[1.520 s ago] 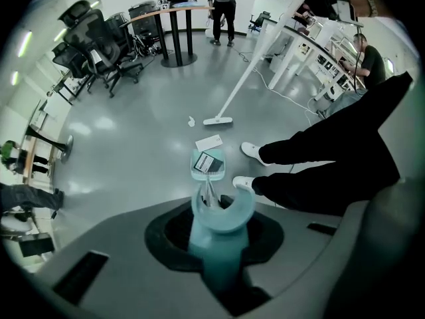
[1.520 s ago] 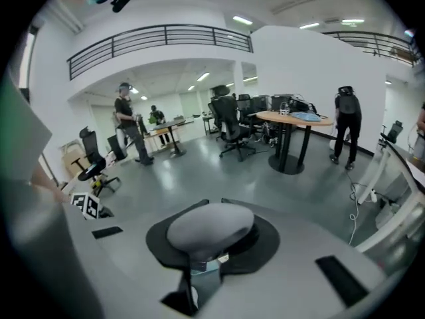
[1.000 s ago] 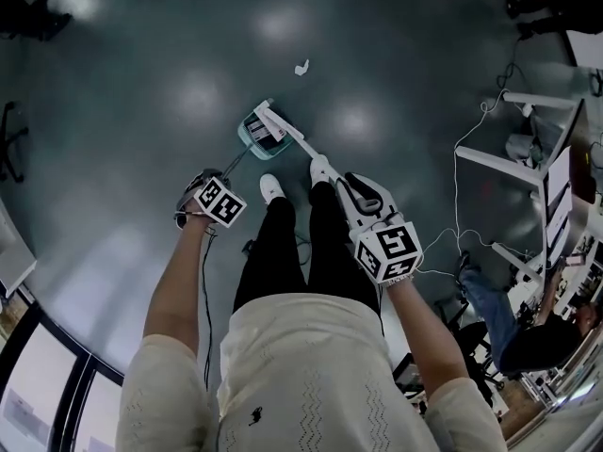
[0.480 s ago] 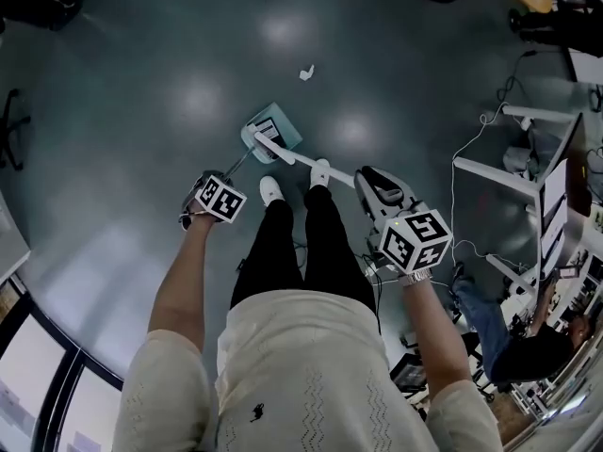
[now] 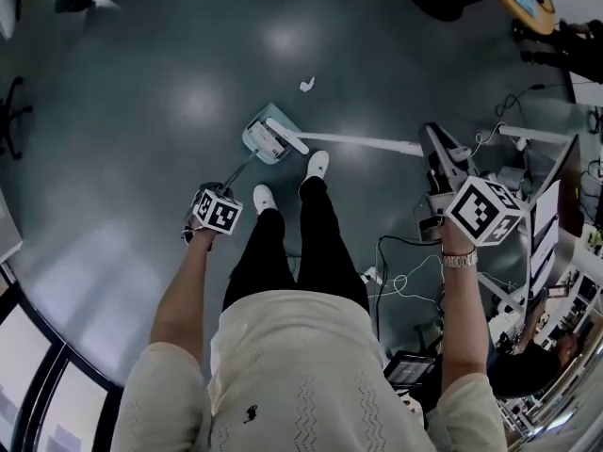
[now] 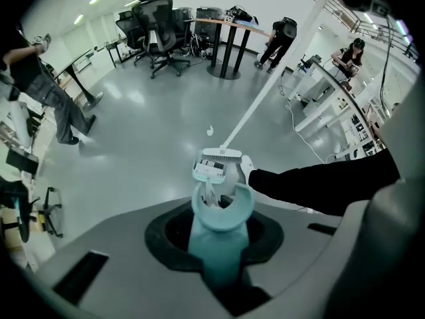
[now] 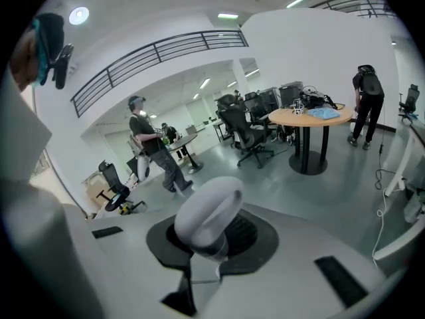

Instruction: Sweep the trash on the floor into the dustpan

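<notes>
In the head view a teal dustpan [image 5: 263, 136] stands on the grey floor ahead of the person's shoes. A white broom head [image 5: 285, 137] lies at its mouth, and the broom's long white handle [image 5: 363, 141] runs right to my right gripper [image 5: 436, 163], which is shut on its top end [image 7: 204, 219]. My left gripper [image 5: 222, 194] is shut on the dustpan's thin teal handle [image 6: 219, 228]; the pan [image 6: 212, 172] shows beyond the jaws. A crumpled scrap of white paper [image 5: 305, 85] lies on the floor past the dustpan, apart from it, also seen as the scrap [image 6: 210, 131].
White desk frames [image 5: 528, 139] and loose cables [image 5: 405, 276] crowd the right side, close to my right gripper. Office chairs [image 6: 159, 25] and a round table [image 6: 226, 28] stand farther off. Other people [image 7: 151, 148] walk or stand in the room. The person's white shoes [image 5: 317, 165] are behind the dustpan.
My right gripper swung out to the right and up, laying the broom handle far more slanted. The broom head stayed at the dustpan's mouth. The left gripper barely moved.
</notes>
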Action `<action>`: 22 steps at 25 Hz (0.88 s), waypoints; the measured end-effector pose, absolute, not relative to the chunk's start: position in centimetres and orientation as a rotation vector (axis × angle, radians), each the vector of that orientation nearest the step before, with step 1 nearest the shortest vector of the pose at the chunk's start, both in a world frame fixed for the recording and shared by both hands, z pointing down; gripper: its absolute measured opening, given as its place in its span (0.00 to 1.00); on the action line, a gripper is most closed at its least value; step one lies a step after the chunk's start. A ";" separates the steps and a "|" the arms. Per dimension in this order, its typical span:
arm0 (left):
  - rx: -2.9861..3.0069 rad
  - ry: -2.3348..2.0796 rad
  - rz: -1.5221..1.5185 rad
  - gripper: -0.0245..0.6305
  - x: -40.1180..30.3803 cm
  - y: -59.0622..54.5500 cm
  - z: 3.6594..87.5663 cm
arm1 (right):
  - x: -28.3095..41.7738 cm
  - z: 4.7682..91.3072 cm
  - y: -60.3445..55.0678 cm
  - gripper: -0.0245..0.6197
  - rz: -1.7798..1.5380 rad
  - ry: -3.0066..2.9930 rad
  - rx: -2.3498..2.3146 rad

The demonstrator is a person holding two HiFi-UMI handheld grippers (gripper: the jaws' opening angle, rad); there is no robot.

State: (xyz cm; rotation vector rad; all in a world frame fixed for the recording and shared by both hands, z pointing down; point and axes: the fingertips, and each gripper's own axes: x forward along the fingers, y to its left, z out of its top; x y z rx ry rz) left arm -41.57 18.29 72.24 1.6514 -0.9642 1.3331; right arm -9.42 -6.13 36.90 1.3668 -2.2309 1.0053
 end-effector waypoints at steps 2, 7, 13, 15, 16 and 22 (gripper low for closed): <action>1.635 -0.976 1.344 0.17 -40.6 17.2 72.3 | -7.4 36.0 -10.1 0.14 0.971 -2.236 1.393; 1.583 -1.000 1.347 0.17 -38.4 14.1 72.8 | -4.5 34.5 -19.3 0.14 0.834 -2.280 1.431; 1.508 -1.040 1.313 0.17 -35.6 9.9 73.4 | -3.4 36.2 -28.5 0.14 0.661 -2.326 1.431; 1.493 -1.052 1.302 0.17 -34.4 8.2 73.4 | -3.3 37.9 -30.6 0.14 0.620 -2.336 1.417; 1.490 -1.056 1.300 0.17 -33.9 7.4 73.5 | -3.3 39.3 -31.3 0.14 0.613 -2.333 1.401; 1.489 -1.067 1.304 0.17 -31.9 3.0 73.9 | -4.4 50.0 -29.4 0.14 0.641 -2.226 1.242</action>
